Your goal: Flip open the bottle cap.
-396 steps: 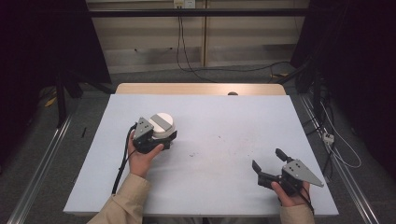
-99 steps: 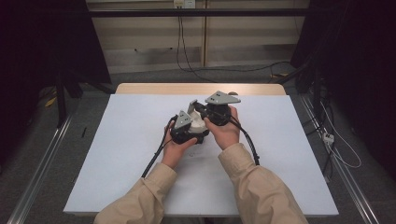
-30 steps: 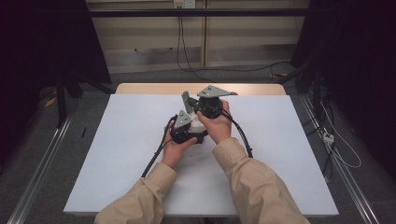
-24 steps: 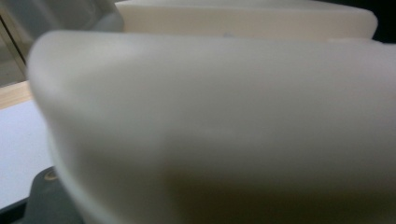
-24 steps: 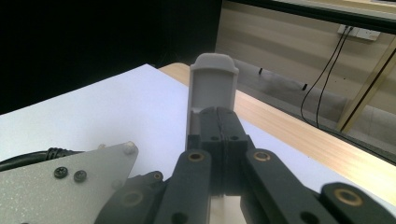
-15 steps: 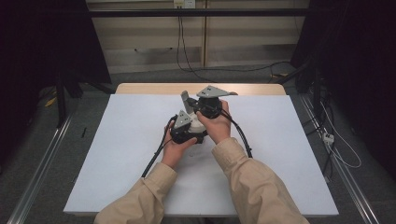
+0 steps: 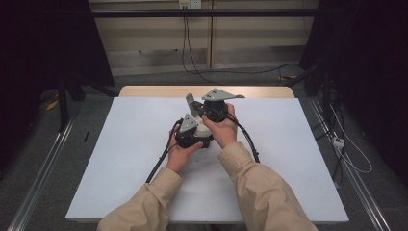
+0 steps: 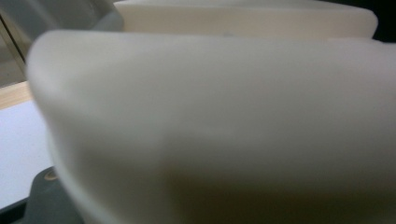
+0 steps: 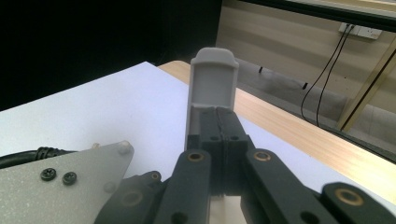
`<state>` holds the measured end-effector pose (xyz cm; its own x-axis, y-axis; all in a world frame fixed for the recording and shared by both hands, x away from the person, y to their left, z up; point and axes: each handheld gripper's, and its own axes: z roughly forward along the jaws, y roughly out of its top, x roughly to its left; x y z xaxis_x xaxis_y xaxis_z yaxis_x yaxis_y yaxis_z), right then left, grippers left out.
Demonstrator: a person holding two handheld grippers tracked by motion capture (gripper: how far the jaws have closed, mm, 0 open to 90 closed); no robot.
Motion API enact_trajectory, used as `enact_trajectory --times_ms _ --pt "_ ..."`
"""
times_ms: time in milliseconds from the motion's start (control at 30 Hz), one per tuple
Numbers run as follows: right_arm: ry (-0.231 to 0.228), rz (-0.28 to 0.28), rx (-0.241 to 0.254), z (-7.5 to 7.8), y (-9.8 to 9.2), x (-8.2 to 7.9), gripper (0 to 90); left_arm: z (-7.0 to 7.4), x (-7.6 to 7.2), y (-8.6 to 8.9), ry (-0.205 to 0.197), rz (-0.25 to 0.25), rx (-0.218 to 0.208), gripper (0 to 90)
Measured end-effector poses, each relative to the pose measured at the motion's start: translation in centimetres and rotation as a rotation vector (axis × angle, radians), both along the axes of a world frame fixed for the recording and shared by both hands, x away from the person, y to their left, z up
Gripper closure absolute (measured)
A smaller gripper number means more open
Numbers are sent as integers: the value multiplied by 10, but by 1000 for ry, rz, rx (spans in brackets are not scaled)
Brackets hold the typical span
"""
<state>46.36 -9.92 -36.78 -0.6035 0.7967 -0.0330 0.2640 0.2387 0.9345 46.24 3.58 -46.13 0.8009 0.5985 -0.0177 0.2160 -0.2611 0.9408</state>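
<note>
two hand-held grippers meet over the middle of a white tabletop (image 7: 120, 159), with a small grey flip-up piece between them.

seen from above, the right gripper (image 7: 191, 107) has its black fingers (image 9: 219, 135) pressed together, pinching the base of an upright grey lid-like piece (image 9: 212, 81) near the tabletop's far edge. the left gripper (image 7: 192, 127) sits just beside and below it; a blurred pale object (image 8: 224, 126) lies against its camera, so how far its fingers are open cannot be told.
</note>
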Motion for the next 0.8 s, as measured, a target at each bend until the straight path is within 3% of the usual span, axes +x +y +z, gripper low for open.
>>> enact_trajectory --times_ms 800 --pt "18 8 -3 -2 3 6 900 0 0 0 10 -6 -5 184"
